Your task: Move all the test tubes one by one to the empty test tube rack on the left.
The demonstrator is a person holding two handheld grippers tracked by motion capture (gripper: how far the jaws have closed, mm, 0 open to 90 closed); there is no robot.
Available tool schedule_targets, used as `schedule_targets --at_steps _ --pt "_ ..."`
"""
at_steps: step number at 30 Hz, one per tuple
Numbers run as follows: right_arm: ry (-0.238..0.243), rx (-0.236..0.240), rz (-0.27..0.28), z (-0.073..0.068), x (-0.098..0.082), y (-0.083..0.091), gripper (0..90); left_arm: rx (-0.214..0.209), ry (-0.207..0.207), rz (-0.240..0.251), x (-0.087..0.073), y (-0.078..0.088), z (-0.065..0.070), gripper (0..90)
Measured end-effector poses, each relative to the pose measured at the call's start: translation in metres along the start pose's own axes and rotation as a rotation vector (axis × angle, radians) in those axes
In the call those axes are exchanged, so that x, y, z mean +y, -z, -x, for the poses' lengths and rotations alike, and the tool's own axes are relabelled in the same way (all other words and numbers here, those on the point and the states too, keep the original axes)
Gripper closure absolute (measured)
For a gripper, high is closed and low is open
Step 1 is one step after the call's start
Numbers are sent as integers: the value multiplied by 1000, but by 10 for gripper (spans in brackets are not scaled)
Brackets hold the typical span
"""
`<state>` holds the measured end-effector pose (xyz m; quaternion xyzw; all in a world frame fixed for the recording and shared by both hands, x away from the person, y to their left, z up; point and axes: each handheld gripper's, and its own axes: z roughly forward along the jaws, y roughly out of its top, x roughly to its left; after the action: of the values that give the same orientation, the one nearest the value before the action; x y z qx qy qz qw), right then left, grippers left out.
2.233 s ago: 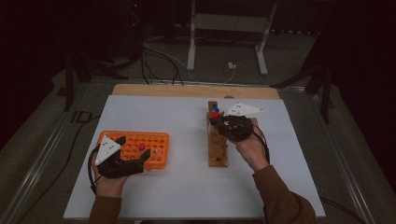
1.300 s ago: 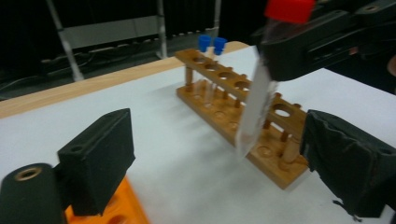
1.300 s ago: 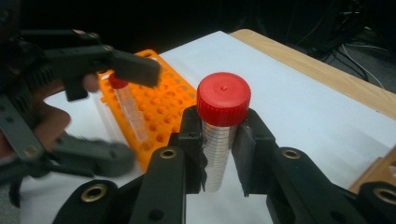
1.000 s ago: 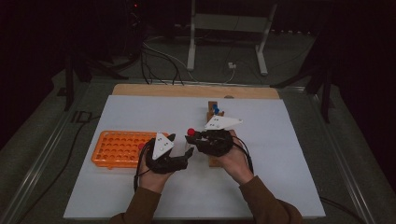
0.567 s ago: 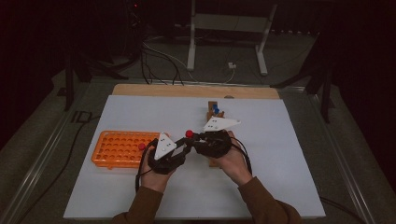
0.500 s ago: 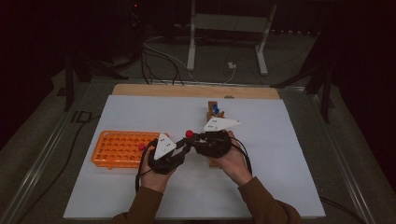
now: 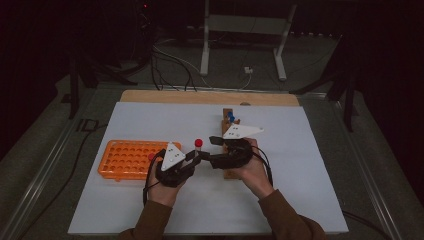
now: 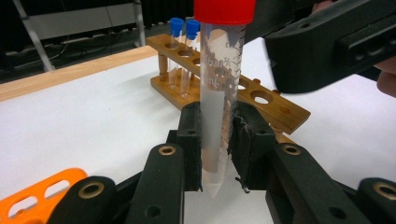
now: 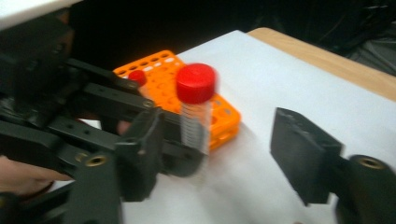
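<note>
The left gripper (image 8: 217, 158) stands clamped on the lower part of a clear, graduated plastic tube with a red screw cap (image 8: 219, 88), held upright at mid-table, its conical tip hanging clear between the pads. The right gripper (image 9: 219, 154), at the tube's 3 o'clock in the high view, has just been opening, its jaws parted around the tube with the far pad well clear. An orange perforated plastic rack (image 7: 131, 158) lies at 9 o'clock; a wooden rack (image 8: 233, 95) bearing two blue-capped tubes (image 8: 183, 51) lies at 2 o'clock.
</note>
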<state>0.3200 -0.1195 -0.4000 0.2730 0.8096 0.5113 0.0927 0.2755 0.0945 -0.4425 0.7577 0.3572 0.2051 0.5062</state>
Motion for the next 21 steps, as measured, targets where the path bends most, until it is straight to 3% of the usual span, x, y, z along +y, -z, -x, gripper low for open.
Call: schedule_targets --at_steps 6,15,21 --pt "9 -87 -1 6 -7 6 161 -2 9 7 -3 12 -5 744" --pt "4 -135 -7 16 -19 14 35 -18 20 29 -4 33 -17 744" --pt "-4 -153 -7 21 -25 19 10 -29 25 38 -8 49 -25 744"
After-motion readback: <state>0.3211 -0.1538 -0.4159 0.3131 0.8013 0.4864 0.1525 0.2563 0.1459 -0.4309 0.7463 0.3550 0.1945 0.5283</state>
